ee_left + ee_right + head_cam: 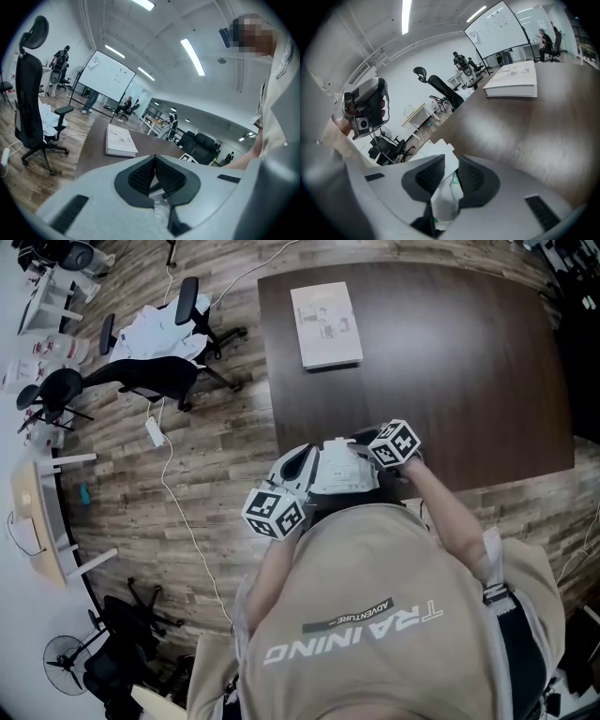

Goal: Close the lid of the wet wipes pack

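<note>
**Wet wipes pack held by both grippers**

Head view: the wet wipes pack (342, 470) is at the near edge of the bench (469, 381), between the left gripper (302, 471) and right gripper (373, 448). Left gripper view: fingers (140, 176) pinched together on white pack material. Right gripper view: fingers (429, 174) clamped on the pack's edge
</note>
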The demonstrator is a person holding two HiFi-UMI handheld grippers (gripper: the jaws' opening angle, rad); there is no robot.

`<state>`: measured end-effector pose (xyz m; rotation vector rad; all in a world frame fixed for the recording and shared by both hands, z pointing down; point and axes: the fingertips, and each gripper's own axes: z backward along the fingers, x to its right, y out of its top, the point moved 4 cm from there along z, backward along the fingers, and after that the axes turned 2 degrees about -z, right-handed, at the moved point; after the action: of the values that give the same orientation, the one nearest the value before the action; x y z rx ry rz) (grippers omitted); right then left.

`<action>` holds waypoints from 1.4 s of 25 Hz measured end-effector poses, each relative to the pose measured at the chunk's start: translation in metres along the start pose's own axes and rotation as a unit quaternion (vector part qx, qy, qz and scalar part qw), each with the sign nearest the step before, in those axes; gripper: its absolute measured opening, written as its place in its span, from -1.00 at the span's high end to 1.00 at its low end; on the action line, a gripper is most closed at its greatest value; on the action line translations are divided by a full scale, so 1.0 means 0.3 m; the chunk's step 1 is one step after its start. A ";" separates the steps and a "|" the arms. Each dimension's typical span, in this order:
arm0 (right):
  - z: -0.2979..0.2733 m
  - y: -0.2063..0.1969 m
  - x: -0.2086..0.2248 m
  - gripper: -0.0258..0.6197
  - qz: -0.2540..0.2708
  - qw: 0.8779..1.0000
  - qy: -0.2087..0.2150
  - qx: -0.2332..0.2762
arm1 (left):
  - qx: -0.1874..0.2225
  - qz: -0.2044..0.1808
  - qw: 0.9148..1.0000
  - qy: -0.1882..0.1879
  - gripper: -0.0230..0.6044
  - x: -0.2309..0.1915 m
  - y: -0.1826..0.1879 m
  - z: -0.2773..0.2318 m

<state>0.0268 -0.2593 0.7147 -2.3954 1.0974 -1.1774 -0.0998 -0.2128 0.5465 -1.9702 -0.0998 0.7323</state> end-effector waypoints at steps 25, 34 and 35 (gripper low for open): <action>0.120 0.006 -0.167 0.78 0.017 0.995 -0.024 0.093 | 0.026 -0.025 0.999 -0.025 0.90 0.043 -0.011 0.142; 0.140 -0.040 -0.243 0.78 0.017 0.994 -0.036 0.098 | 0.027 -0.017 0.999 -0.024 0.90 0.042 -0.042 0.215; 0.140 -0.048 -0.249 0.78 0.016 0.994 -0.037 0.098 | 0.027 -0.016 0.999 -0.025 0.90 0.044 -0.048 0.221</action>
<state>0.0374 -0.1994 0.6526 -2.2442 0.9469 -1.1203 -0.1209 -0.1489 0.5310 -1.8948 -0.1404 0.7564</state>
